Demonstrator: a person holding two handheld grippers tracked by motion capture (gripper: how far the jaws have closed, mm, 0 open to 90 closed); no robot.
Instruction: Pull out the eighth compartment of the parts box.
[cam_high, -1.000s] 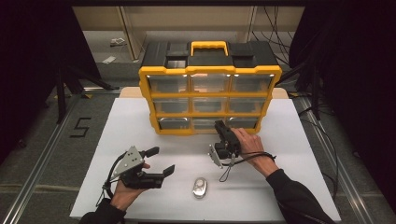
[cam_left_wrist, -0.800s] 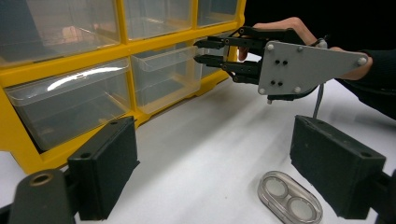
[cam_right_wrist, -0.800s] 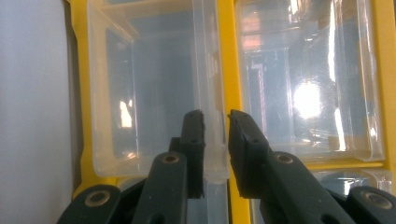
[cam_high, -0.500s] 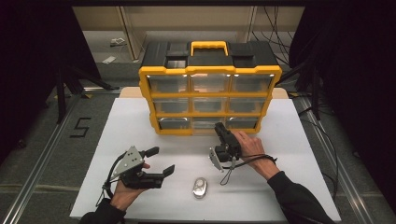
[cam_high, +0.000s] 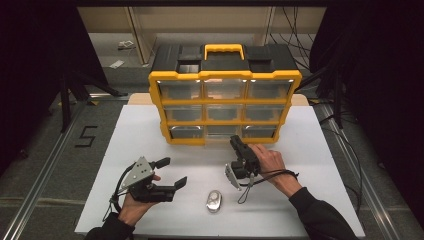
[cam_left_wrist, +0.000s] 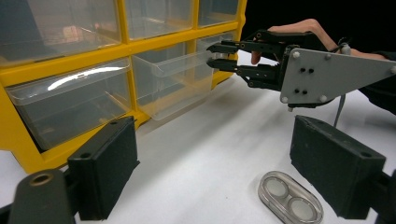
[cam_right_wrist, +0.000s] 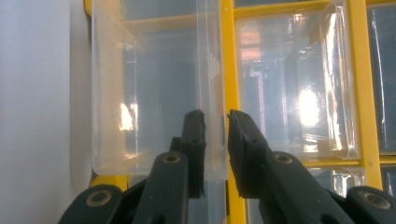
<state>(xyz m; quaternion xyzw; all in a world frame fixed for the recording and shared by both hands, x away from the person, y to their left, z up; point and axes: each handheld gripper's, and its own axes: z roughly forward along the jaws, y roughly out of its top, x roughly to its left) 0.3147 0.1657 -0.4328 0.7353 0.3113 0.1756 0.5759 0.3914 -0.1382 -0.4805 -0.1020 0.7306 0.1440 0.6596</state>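
Both grippers are black with flat, blocky jaws. The left gripper (cam_high: 172, 173) and right gripper (cam_high: 236, 142) each carry a grey three-cornered plate (cam_left_wrist: 327, 74) fixed with screws, and a black cable (cam_high: 260, 179). The person wears dark sleeves (cam_high: 320, 220).

Bright overhead light on table (cam_high: 150, 135), dark surrounds; glare on drawers (cam_right_wrist: 308, 112), pics soft.
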